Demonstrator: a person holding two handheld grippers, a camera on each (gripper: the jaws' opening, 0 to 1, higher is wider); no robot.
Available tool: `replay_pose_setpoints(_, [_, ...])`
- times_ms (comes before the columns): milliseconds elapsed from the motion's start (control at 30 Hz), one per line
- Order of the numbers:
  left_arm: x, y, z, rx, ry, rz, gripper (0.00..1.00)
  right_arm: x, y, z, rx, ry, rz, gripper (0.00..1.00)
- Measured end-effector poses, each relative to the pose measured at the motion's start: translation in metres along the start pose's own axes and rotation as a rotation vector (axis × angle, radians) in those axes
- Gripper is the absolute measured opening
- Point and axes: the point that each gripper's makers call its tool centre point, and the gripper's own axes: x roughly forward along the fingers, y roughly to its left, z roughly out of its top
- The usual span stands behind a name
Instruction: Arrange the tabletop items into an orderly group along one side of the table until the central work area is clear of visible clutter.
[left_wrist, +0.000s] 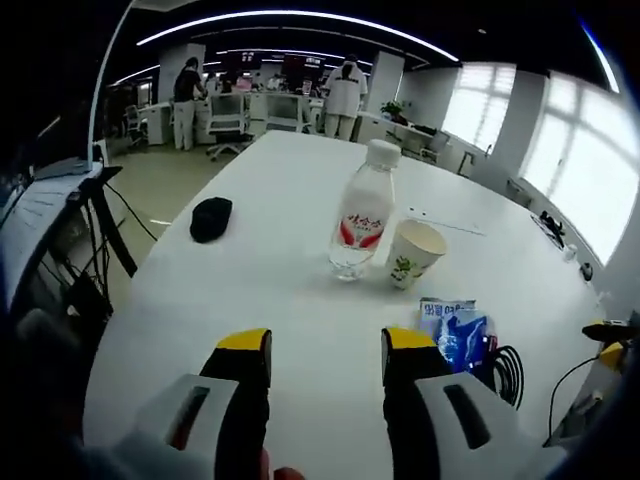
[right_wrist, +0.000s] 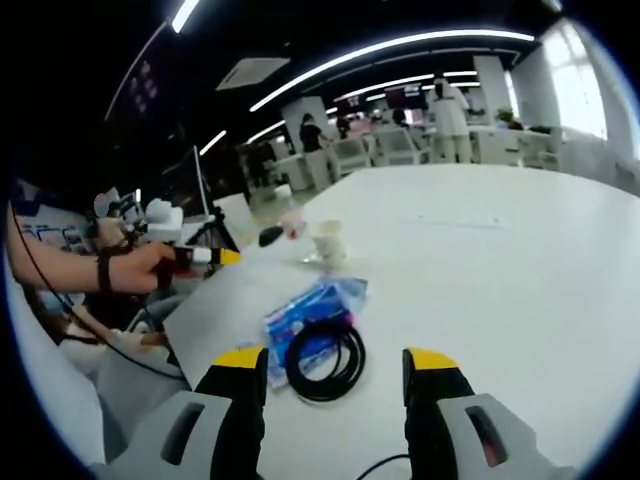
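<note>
In the left gripper view a clear water bottle (left_wrist: 362, 212) with a red label stands upright mid-table, a paper cup (left_wrist: 413, 253) just right of it. A black pouch (left_wrist: 210, 218) lies to the left. A blue snack packet (left_wrist: 455, 329) and a coiled black cable (left_wrist: 508, 372) lie at the near right. My left gripper (left_wrist: 326, 362) is open above bare table, short of the bottle. In the right gripper view my right gripper (right_wrist: 335, 378) is open, just short of the black cable coil (right_wrist: 325, 362) and blue packet (right_wrist: 312, 318). The paper cup (right_wrist: 328, 243) stands farther off.
The white table (left_wrist: 270, 290) is long and curves at its left edge. A tripod and equipment (left_wrist: 75, 230) stand off that edge. A person's hand (right_wrist: 135, 268) holds the other gripper at the left of the right gripper view. Desks, chairs and people fill the far room.
</note>
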Motion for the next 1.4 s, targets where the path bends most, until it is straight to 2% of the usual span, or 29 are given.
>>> replay_pose_setpoints(200, [-0.019,0.002,-0.020,-0.005,0.014,0.012,0.41,-0.001,0.005,-0.004,0.000,0.008,0.008,0.55])
replay_pose_setpoints(367, [-0.022,0.004,-0.038,-0.006,0.033,0.006,0.41,-0.001,0.005,-0.008,0.002,0.015,0.012,0.55])
replay_pose_setpoints(500, [-0.028,-0.005,-0.051,0.003,0.045,-0.005,0.40,0.000,0.007,-0.011,0.007,0.020,0.013,0.55])
replay_pose_setpoints(600, [-0.029,-0.016,-0.058,0.041,0.065,-0.028,0.40,0.001,0.007,-0.013,0.010,0.021,0.014,0.55])
replay_pose_setpoints(1067, [-0.030,-0.039,-0.078,0.062,0.103,-0.082,0.38,0.003,0.011,-0.028,0.030,0.036,0.019,0.54])
replay_pose_setpoints(1400, [-0.027,-0.069,-0.079,0.074,0.108,-0.129,0.37,0.012,0.009,-0.032,0.064,0.043,0.011,0.52])
